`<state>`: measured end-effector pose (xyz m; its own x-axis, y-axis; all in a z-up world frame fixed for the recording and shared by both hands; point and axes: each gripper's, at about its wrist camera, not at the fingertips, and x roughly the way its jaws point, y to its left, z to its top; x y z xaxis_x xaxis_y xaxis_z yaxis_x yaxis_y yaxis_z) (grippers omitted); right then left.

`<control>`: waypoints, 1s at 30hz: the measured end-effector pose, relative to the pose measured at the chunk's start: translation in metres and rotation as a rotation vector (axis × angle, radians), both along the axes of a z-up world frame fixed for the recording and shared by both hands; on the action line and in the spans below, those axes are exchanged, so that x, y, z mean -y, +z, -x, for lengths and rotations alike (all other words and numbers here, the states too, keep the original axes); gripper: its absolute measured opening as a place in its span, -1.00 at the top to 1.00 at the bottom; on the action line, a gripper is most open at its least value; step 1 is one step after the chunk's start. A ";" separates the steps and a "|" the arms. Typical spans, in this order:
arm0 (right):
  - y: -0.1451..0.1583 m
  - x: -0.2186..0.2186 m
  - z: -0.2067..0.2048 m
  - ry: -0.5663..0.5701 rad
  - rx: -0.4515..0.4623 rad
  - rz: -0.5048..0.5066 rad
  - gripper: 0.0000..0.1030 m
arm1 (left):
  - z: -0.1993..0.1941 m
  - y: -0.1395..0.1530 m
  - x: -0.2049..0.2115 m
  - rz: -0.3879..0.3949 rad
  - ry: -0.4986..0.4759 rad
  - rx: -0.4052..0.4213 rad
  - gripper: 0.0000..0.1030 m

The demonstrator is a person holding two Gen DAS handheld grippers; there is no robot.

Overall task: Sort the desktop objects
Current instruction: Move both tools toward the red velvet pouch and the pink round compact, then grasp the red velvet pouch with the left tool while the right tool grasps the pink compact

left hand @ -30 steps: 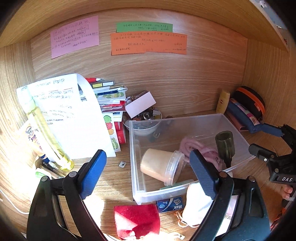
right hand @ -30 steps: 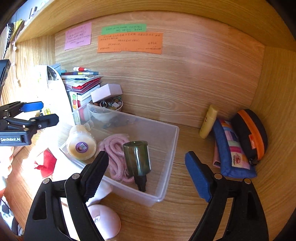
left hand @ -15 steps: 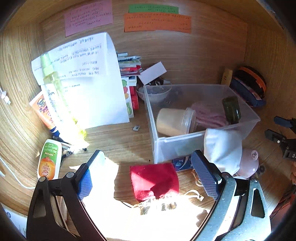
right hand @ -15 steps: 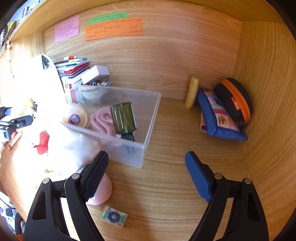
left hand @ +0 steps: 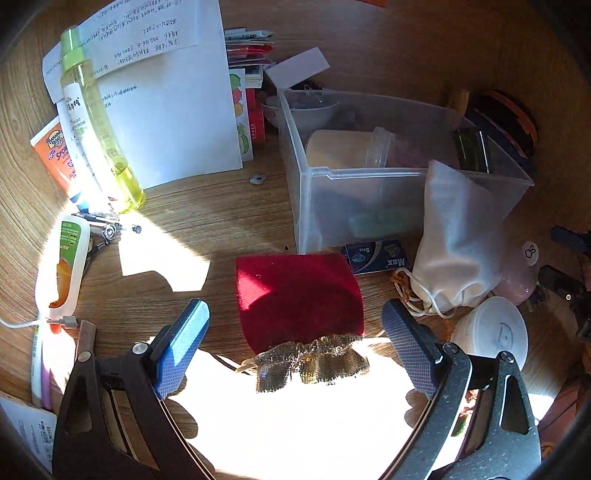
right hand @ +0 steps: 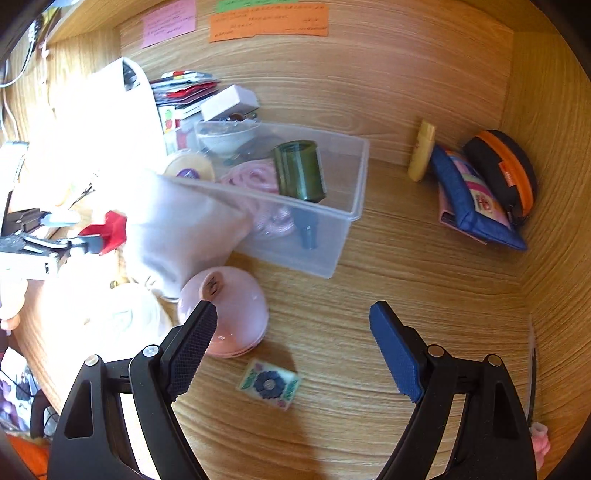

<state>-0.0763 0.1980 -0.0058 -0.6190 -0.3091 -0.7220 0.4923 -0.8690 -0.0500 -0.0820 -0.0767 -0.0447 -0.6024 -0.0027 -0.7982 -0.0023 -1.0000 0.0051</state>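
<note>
Wood-grain desk (right hand: 406,295) set in a wooden alcove, hard sunlight across its front edge. My left gripper (left hand: 295,343) hangs over the front part of the desk, jaws wide, nothing between them; the red velvet drawstring pouch with gold mesh top (left hand: 299,299) lies flat on the desk just ahead of and between the two blue pads. My right gripper (right hand: 291,332) is also spread wide and empty, above bare desk. A small floral-print rectangular tile (right hand: 269,384) lies between its fingers, and the pink dome-shaped case (right hand: 229,314) sits beside the left finger.

The clear plastic storage bin (left hand: 369,199) stands mid-desk. Inside: a beige lidded tub on its side (left hand: 347,147), a coiled pink cord (right hand: 258,177), and a dark green glass bottle (right hand: 299,170). A white cloth drawstring bag (left hand: 458,240) leans on the bin's front wall. A blue "Max" box (left hand: 376,254) lies at the bin's front corner, and a white round lid (left hand: 491,332) sits near the bag.

Left side of desk: tall yellow spray bottle (left hand: 96,122), orange sunscreen tube (left hand: 55,151), white sheet of paper (left hand: 170,103) propped upright.

Back right corner: blue patterned pouch (right hand: 476,199), black-and-orange zip case (right hand: 506,173), and a yellow tube (right hand: 421,151) against the back wall. Pink, green and orange notes (right hand: 269,18) are stuck on the back wall.
</note>
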 end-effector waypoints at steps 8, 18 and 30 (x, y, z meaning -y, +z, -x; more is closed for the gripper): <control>-0.013 0.020 -0.003 0.083 0.025 -0.068 -0.62 | 0.019 -0.020 0.010 -0.040 -0.001 0.099 -0.86; -0.027 0.040 0.017 0.141 0.088 -0.093 -0.59 | 0.022 -0.025 0.007 -0.004 0.002 0.058 -0.89; -0.034 0.024 0.022 0.130 0.151 -0.019 -0.17 | 0.004 -0.020 -0.004 0.080 -0.059 -0.008 -0.09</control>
